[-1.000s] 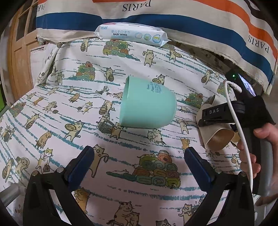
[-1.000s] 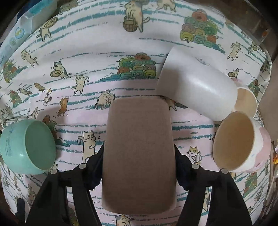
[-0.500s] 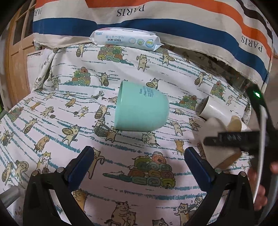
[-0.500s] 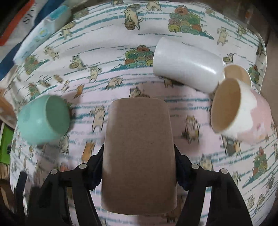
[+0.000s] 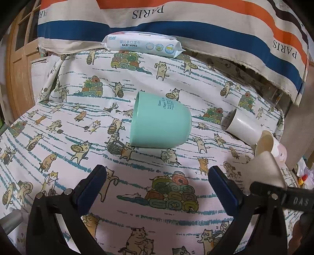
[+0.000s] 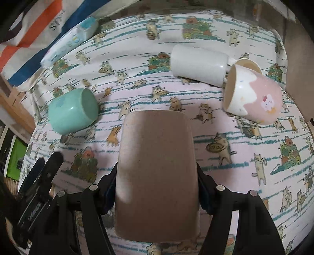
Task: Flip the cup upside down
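My right gripper (image 6: 157,186) is shut on a brown cup (image 6: 157,168) and holds it above the cat-print cloth; the cup fills the middle of the right wrist view and shows at the right edge of the left wrist view (image 5: 266,168). My left gripper (image 5: 157,188) is open and empty, low over the cloth, in front of a teal cup (image 5: 161,121) lying on its side with its mouth to the left. The teal cup also shows in the right wrist view (image 6: 72,110).
A white cup (image 6: 198,64) and a pink-and-white cup (image 6: 253,96) lie on their sides at the right, a cream cup rim (image 6: 249,63) behind them. A baby wipes pack (image 5: 143,44) lies at the back under a striped cloth (image 5: 176,17). A wooden door (image 5: 17,68) stands left.
My right gripper has carried the brown cup away from the other cups, toward the near right. The left gripper has stayed open and crept slightly nearer the teal cup.
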The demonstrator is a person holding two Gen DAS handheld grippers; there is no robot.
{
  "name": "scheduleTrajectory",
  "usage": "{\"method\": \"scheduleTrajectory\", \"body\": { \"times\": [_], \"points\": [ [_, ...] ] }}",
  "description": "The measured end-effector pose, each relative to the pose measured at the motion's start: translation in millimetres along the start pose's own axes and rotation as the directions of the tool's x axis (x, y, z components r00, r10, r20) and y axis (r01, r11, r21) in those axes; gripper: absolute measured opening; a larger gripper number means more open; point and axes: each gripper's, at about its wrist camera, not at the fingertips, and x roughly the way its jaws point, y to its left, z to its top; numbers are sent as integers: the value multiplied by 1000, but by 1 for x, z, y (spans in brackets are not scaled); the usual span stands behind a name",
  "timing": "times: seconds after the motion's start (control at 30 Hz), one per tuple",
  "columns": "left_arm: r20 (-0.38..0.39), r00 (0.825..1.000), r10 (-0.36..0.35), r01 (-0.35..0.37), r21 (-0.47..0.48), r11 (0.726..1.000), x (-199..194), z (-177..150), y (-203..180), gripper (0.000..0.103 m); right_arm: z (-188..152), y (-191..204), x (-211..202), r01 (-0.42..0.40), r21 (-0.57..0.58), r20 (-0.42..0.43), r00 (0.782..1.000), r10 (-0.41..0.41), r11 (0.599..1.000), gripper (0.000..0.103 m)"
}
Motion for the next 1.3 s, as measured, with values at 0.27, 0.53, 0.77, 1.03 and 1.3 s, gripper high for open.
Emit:
{"method": "scheduleTrajectory", "body": {
  "times": [0.27,0.53,0.77,1.03,1.3],
  "points": [
    [-4,1000,1,-1,1,1000,1,0,2,103,-10,2,9,-10,-3,-20,1000,10,1000,69],
    [-3,1000,1,-1,1,1000,1,-1,1,103,-17,-1,-19,-56,-42,73,996,59,998,86],
    [-3,1000,1,-1,2,1000,1,0,2,103,-25,-29,-63,32,-85,356,934,0,996,87],
    [3,1000,-2,2,10,1000,0,0,0,103,-52,-74,-98,178,-81,648,757,-84,981,103],
    [31,999,-8,7,34,999,-6,-1,-6,103,-71,-88,-102,214,-79,719,689,-93,974,103]
  ]
}}
